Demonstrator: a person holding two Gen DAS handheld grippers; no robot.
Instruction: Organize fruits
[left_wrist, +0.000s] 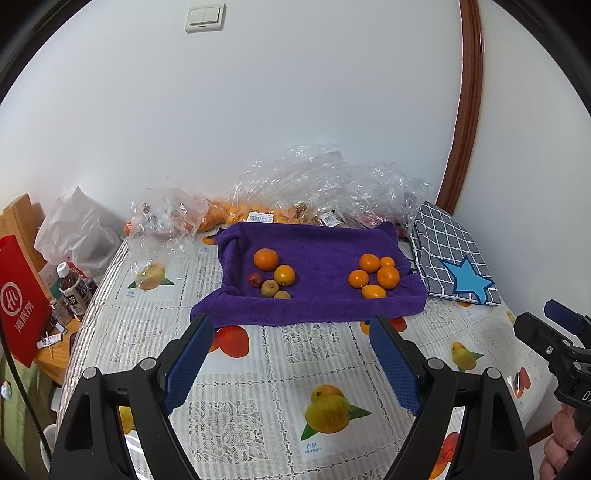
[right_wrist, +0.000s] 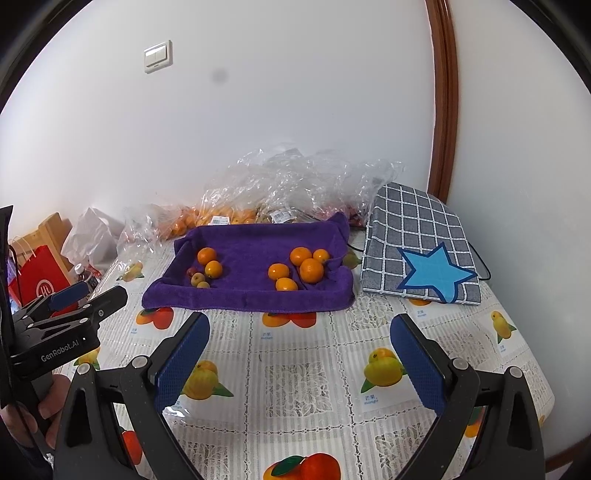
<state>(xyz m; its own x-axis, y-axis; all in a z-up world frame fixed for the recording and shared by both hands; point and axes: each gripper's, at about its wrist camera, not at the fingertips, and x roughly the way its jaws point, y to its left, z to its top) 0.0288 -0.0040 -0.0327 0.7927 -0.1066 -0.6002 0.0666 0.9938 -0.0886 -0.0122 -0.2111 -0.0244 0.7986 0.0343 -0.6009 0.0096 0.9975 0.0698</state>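
Left tongs: apart, empty, held over the tabletop short of the towel.
Right tongs: apart, empty, likewise near the front.
Towel: purple, edges turned up, likely to stop fruit rolling.
Mixed fruit: left on the towel, oranges with small brownish ones.
Orange group: right, apparently sorted.

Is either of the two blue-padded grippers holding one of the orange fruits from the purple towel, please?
No: the left gripper and right gripper both stand open and empty above the fruit-print tablecloth, while the orange fruits lie on the purple towel.
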